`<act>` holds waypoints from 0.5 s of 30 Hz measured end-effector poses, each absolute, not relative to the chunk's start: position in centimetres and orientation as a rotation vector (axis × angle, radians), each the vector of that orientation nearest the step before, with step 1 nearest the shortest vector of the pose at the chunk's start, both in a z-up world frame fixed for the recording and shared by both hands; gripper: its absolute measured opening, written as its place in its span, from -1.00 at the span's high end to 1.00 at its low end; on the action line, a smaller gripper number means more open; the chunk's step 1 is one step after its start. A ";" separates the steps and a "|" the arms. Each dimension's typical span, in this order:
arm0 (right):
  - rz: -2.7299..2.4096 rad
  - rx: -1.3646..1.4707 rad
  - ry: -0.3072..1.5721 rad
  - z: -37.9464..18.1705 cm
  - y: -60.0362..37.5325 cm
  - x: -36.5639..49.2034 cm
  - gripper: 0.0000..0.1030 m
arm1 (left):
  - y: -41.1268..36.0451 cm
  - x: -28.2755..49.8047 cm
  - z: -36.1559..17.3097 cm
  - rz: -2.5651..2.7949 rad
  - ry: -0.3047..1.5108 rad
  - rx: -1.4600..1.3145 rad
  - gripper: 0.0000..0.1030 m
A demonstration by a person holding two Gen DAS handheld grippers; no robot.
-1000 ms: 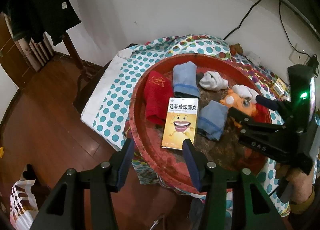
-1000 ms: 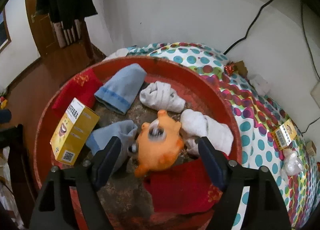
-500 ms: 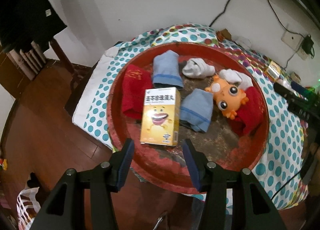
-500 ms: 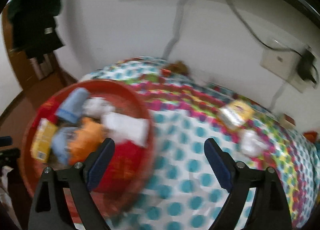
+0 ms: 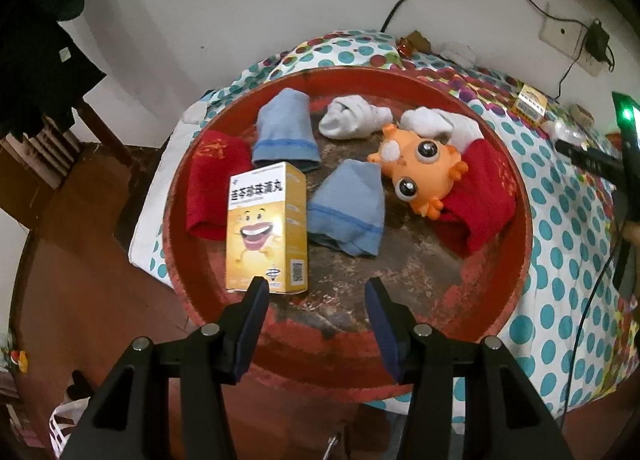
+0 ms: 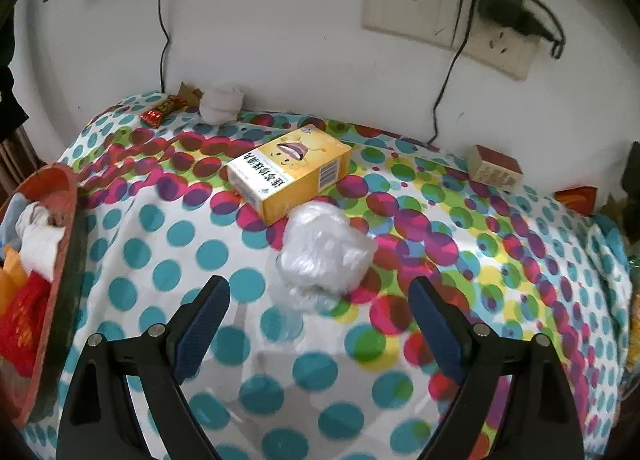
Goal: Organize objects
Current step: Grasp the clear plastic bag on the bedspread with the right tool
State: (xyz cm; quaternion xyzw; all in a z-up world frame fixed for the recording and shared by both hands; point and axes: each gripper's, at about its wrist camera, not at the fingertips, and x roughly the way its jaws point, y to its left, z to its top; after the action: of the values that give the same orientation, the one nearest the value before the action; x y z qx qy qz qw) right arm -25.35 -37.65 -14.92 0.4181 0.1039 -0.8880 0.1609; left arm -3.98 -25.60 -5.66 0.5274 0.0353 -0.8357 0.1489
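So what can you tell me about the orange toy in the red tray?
The orange toy looks like a smooth plastic or rubber cartoon creature with big shiny dark eyes, a white patch on its head and small stubby limbs. It lies tilted inside the red tray, partly on a red cloth and against a white sock. No gripper touches it.

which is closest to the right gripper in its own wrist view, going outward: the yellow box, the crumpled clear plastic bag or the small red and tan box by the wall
From the right gripper:
1. Crumpled clear plastic bag, just ahead of the open fingers, slightly left of centre.
2. Yellow box, lying flat right behind the bag.
3. Small red and tan box, far right, near the wall.
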 end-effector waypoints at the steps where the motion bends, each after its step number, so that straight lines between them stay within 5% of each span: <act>1: -2.526 1.189 0.304 -15.2 -37.9 -25.8 -0.73 | -25.4 -4.2 -6.0 -2.406 0.092 1.519 0.00; 7: -2.492 1.162 0.375 -16.3 -39.2 -27.8 -0.68 | -23.7 -5.1 -7.1 -2.439 0.053 1.544 0.01; 15: -2.443 1.168 0.293 -16.8 -37.6 -29.0 0.29 | -20.0 -6.7 -7.6 -2.482 -0.045 1.587 0.01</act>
State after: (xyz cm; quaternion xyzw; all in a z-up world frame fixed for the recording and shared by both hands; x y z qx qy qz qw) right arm -29.00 -37.64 -16.84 0.4195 0.1053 -0.8774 0.2075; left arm -6.70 -20.01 -7.57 0.5360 -0.0153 -0.8384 0.0975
